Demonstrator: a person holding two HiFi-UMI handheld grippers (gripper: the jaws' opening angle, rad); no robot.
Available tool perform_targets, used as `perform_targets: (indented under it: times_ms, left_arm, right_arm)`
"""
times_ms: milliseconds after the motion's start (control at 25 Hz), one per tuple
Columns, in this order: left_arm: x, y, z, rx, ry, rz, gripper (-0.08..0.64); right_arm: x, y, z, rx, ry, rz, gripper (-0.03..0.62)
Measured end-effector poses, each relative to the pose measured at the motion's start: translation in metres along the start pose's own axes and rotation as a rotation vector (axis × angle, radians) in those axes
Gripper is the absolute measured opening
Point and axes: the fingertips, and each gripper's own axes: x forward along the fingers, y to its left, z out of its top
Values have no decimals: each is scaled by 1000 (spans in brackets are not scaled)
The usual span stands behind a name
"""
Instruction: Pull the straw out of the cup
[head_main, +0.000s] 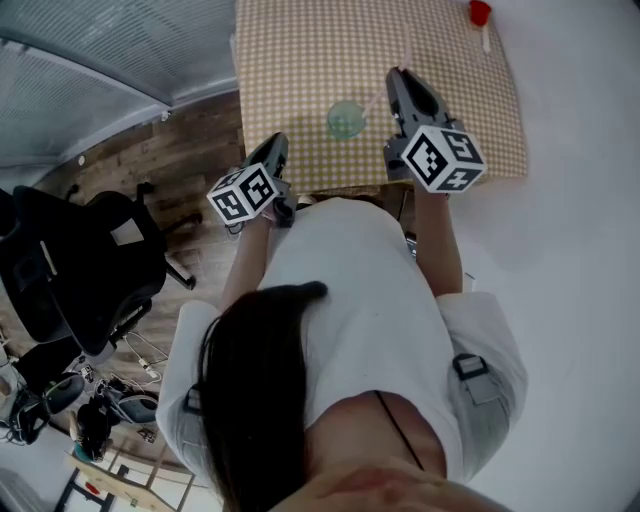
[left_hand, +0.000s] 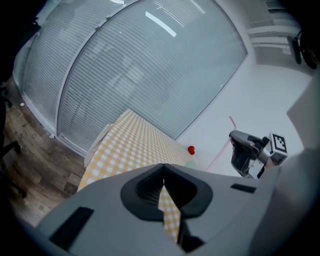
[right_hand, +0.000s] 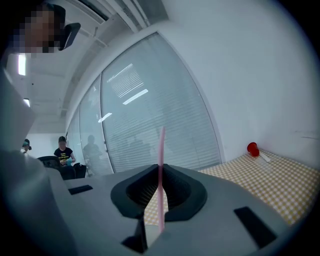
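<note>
My right gripper (right_hand: 159, 194) had its fingers clamped on the straw (right_hand: 161, 150), upright, cup (head_main: 346, 120) below-left; left gripper (left_hand: 164, 190) fingers together, empty.

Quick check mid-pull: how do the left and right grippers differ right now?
The right gripper is shut on the pink straw, which runs between its jaws; the left gripper is shut on nothing. The right gripper reaches out over the checked cloth beside the cup; the left gripper sits at the cloth's near edge. Both have their jaws closed.
</note>
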Motion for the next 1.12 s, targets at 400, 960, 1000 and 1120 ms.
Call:
perform_targets:
  times_ms: [400, 960, 1000, 1120]
  left_arm:
    - [5, 0, -6, 13, 24, -14, 11]
    - [7, 5, -7, 78, 59, 33, 11]
    - [8, 5, -8, 76, 63, 32, 11]
    - [11, 5, -8, 75, 67, 37, 11]
  right_arm:
    - [-32, -50, 4, 41, 11, -154, 48]
    - [-33, -95, -54, 129, 327, -281, 48]
    - [-31, -96, -59, 126, 360, -279, 48]
    - [-29, -100, -77, 152, 449, -269, 48]
